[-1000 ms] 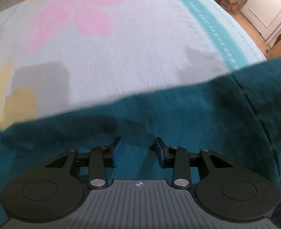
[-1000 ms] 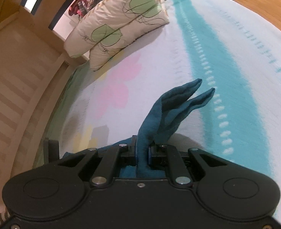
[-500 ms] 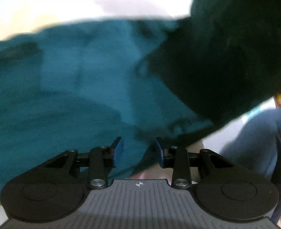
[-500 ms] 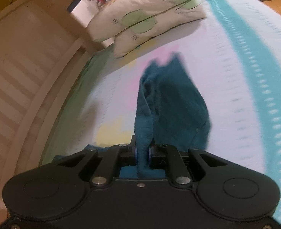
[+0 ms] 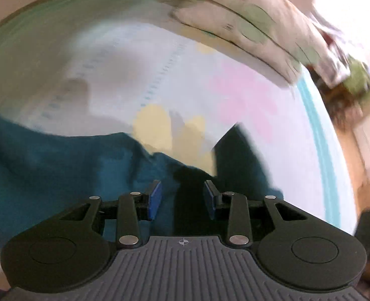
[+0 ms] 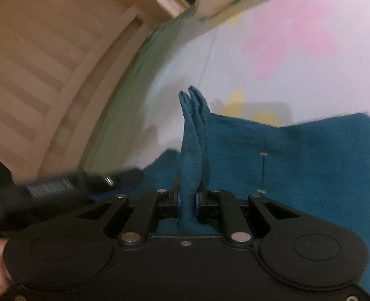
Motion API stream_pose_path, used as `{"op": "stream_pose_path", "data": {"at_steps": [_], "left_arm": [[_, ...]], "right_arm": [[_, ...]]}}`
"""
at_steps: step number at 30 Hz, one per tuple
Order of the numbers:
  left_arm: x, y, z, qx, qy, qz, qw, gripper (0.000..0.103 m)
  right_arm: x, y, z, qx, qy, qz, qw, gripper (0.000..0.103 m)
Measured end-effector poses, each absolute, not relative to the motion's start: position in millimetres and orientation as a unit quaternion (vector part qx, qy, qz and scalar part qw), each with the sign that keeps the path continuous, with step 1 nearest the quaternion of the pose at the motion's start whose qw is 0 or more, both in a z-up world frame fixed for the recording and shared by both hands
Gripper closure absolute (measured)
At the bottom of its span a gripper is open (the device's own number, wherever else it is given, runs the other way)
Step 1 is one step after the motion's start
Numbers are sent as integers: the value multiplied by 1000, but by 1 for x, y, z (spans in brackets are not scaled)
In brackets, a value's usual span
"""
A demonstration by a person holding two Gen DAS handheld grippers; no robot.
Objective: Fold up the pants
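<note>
We've got the teal pants (image 6: 297, 155) spread on the bed (image 6: 297, 37), near the pillows (image 5: 255, 25). Our right hand-held gripper (image 6: 187, 200) is clamped on a bunched fold of them; the left hand-held gripper (image 5: 182, 198) hovers above the fabric, jaws apart, holding nothing.

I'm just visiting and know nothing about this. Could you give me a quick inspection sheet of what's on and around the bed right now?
Surface: bedsheet, pale with pink and yellow flowers and a teal stripe.
Job's things: teal pants lying partly flat on the sheet.
Clutter: pillows at the head end.
Grippers: right hand-held gripper shut on a pants fold; left hand-held gripper open, pinching nothing.
Cables: nothing seen.
Surroundings: slatted wooden headboard.
</note>
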State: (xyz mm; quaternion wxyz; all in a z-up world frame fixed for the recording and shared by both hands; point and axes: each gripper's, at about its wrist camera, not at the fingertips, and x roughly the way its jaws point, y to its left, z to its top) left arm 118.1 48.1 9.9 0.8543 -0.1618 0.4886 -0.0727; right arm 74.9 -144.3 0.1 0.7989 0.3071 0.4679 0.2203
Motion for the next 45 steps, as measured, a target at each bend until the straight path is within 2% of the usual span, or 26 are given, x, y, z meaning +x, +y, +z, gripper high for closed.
{"op": "stream_pose_path", "data": {"at_steps": [3, 5, 7, 9, 10, 17, 21, 24, 29, 35, 39, 41, 43, 45], "left_arm": [[115, 74, 10, -179, 487, -58, 853, 68], [115, 87, 13, -182, 495, -55, 848, 68], [123, 82, 9, -184, 501, -53, 844, 68], [126, 89, 6, -188, 506, -51, 840, 68], [126, 91, 4, -191, 509, -51, 838, 68], [126, 68, -10, -144, 547, -78, 821, 68], [128, 38, -27, -98, 580, -98, 803, 68], [129, 16, -44, -67, 604, -107, 787, 68], [127, -10, -75, -15, 634, -98, 767, 68], [117, -26, -76, 63, 611, -106, 782, 68], [120, -14, -77, 24, 615, -99, 782, 68], [123, -6, -77, 7, 617, -97, 781, 68], [124, -2, -77, 2, 617, -95, 781, 68], [122, -2, -78, 8, 615, -95, 783, 68]], "right_arm": [[78, -117, -17, 288, 474, 217, 803, 82], [78, -104, -26, 270, 479, 223, 805, 74], [79, -97, -30, 264, 486, 250, 795, 54], [79, -99, -28, 267, 486, 273, 786, 41], [76, -102, -24, 264, 480, 280, 788, 40], [64, -170, -7, 248, 432, 224, 838, 40], [63, -229, -25, 267, 436, 113, 852, 66], [64, -254, -36, 266, 437, 65, 857, 66], [76, -243, -50, 225, 460, 53, 857, 66], [84, -234, -64, 205, 463, 64, 860, 68], [76, -242, -58, 224, 461, 71, 856, 67], [72, -247, -51, 234, 462, 67, 853, 58], [69, -254, -49, 237, 463, 55, 852, 41], [64, -258, -48, 230, 467, 39, 853, 40]]}}
